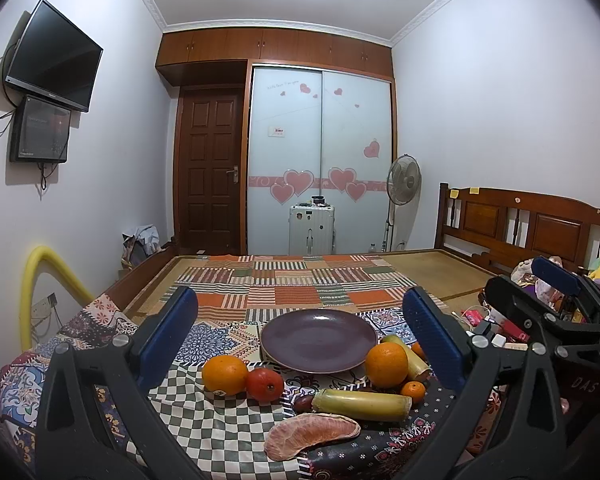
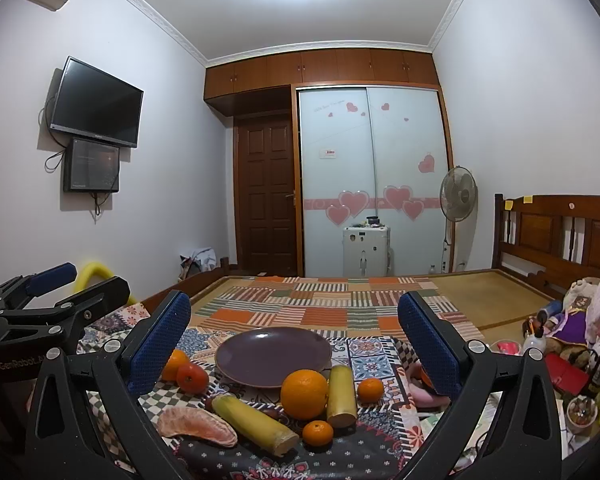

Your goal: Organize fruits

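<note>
An empty purple plate sits on the patterned cloth. Around its near side lie two large oranges, a red-orange tomato-like fruit, two small mandarins, two yellow-green sugarcane pieces and a peeled pink pomelo segment. My left gripper is open and empty, above the near fruit. My right gripper is open and empty, to the right of the left one.
The fruit lies on a cloth-covered surface at the end of a bed with a patchwork blanket. Clutter of toys and small items fills the right side. A yellow foam tube stands at left.
</note>
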Action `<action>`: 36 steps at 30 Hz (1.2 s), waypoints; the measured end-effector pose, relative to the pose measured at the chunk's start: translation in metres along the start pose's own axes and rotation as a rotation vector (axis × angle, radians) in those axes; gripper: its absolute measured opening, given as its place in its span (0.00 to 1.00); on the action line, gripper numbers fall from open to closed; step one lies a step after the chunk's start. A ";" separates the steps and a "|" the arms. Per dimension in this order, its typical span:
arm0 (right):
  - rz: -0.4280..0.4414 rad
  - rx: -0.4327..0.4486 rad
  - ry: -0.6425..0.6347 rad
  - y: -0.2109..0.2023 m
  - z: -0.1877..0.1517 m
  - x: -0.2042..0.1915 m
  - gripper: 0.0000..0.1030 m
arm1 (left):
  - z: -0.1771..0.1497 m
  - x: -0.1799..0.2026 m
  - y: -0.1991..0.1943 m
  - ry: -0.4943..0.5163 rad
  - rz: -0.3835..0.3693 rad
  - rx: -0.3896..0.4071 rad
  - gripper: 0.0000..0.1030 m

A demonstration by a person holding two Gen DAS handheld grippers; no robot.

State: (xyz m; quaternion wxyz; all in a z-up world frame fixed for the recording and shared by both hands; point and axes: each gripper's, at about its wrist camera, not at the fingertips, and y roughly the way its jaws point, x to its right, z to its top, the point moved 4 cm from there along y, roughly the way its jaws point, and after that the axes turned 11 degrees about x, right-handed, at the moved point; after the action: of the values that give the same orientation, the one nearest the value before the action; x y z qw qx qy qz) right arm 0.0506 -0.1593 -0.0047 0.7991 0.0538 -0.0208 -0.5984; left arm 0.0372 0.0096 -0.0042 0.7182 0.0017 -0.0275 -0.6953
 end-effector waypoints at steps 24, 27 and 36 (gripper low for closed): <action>0.014 -0.009 0.016 0.000 -0.003 -0.001 1.00 | 0.003 -0.001 0.000 -0.005 0.001 0.009 1.00; 0.016 -0.011 0.015 0.001 -0.003 -0.001 1.00 | 0.003 0.000 -0.001 -0.004 0.000 0.009 1.00; 0.023 -0.035 -0.004 0.007 -0.011 -0.003 1.00 | -0.006 -0.002 0.003 0.004 0.003 0.009 1.00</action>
State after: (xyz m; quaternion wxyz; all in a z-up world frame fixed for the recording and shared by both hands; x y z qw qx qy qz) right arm 0.0575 -0.1538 -0.0149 0.8067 0.0383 -0.0123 -0.5896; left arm 0.0406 0.0113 -0.0098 0.7193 0.0064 -0.0294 -0.6940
